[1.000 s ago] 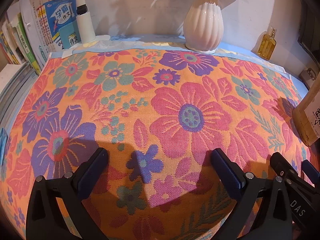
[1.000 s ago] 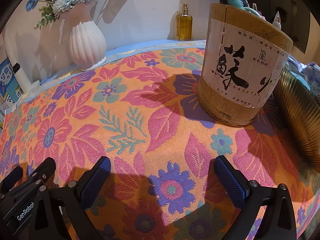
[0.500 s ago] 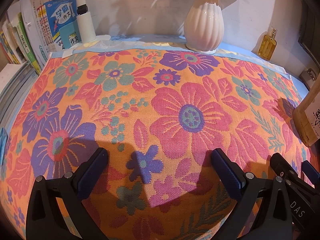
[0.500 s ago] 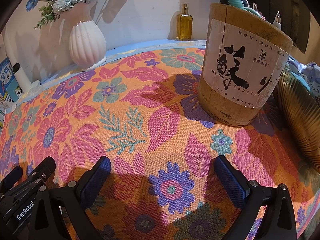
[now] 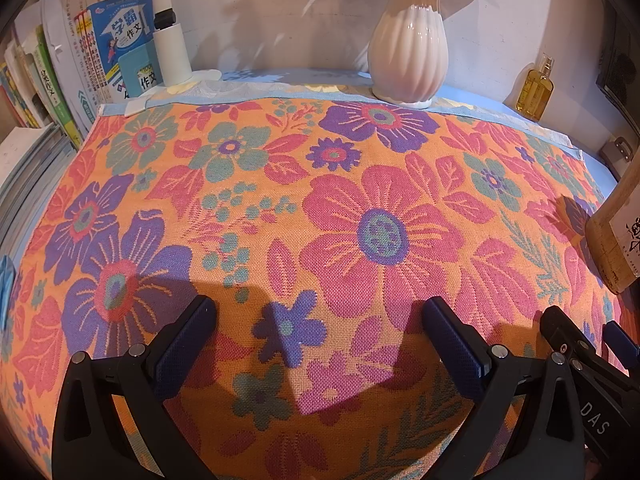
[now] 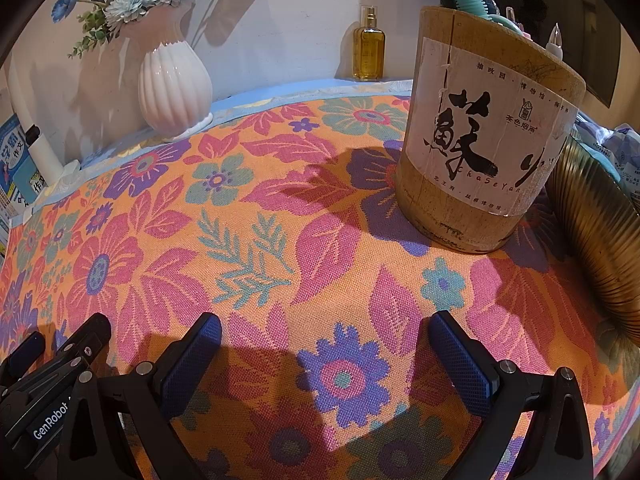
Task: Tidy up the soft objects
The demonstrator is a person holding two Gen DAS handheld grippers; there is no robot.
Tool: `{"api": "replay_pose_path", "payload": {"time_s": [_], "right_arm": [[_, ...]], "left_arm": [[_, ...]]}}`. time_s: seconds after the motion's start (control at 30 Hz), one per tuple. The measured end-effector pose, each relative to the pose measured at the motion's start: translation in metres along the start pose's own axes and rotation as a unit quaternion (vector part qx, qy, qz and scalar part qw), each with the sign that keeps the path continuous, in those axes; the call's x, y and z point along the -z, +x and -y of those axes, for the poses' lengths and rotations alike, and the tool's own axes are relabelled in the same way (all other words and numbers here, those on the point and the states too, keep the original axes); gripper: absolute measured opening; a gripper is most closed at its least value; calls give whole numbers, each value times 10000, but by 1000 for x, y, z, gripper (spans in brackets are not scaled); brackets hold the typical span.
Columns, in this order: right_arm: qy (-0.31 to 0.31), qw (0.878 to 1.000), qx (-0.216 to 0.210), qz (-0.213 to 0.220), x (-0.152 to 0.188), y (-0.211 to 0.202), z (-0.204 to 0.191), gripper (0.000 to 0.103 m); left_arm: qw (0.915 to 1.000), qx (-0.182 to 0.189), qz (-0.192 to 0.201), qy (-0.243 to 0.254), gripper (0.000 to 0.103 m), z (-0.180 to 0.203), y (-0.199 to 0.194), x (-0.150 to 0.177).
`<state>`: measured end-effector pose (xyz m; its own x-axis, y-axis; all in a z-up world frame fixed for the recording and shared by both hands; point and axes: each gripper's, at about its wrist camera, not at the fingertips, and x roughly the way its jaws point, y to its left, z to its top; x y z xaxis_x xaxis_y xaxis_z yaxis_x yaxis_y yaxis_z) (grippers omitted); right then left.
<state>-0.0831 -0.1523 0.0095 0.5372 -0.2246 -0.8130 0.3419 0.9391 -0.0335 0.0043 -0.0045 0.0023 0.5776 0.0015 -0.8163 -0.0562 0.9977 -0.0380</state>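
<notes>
Cloth [image 5: 360,200] spread flat, vase [image 5: 408,48] at its back edge, wooden tub [image 6: 488,128] on its right

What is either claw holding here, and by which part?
Nothing. The left claw and right claw are both open over the floral cloth, with nothing between the fingers.

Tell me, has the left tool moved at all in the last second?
No. The left tool sits over the same blue flower on the floral cloth, and the white vase keeps its place in the view.
</notes>
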Motion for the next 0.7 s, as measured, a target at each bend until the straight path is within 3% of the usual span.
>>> {"api": "replay_pose_path", "payload": {"time_s": [0.7], "right_arm": [[-11, 10000, 9, -6, 0, 0, 0, 103]], "left_arm": [[10000, 8, -1, -16, 102, 0, 0, 0]]}}
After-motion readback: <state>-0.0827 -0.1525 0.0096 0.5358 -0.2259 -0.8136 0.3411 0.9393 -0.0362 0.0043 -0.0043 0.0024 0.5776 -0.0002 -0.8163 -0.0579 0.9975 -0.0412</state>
